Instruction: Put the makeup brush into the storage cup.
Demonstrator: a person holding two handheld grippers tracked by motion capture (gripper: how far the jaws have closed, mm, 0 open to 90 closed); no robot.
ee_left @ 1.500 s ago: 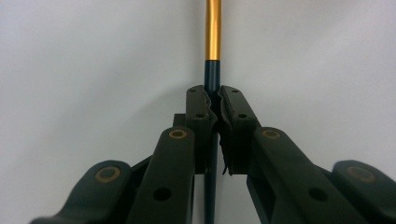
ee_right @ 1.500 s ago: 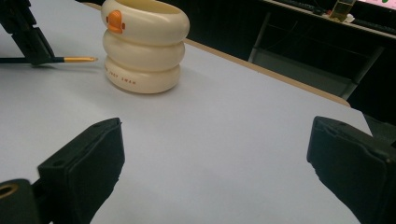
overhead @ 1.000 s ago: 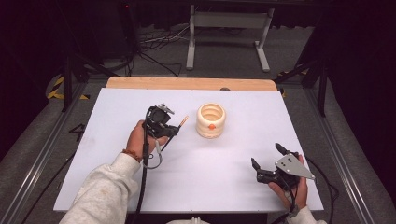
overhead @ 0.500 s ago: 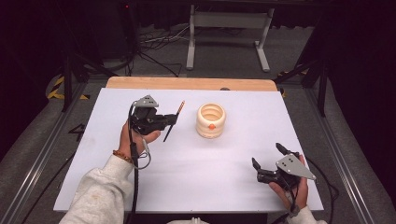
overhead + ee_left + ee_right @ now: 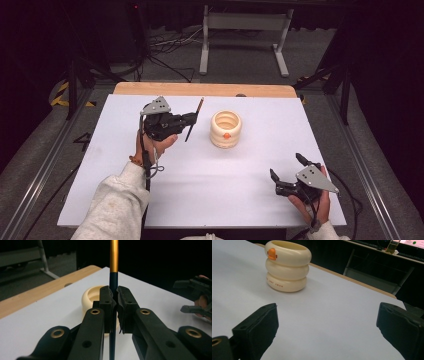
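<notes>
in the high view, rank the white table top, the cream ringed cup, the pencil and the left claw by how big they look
1. White table top, by far the largest.
2. Left claw with its black body, and the cream ringed cup: they look alike in size, so I won't rank them.
3. Pencil: about as long as the cup is wide, but much the thinnest.
</notes>
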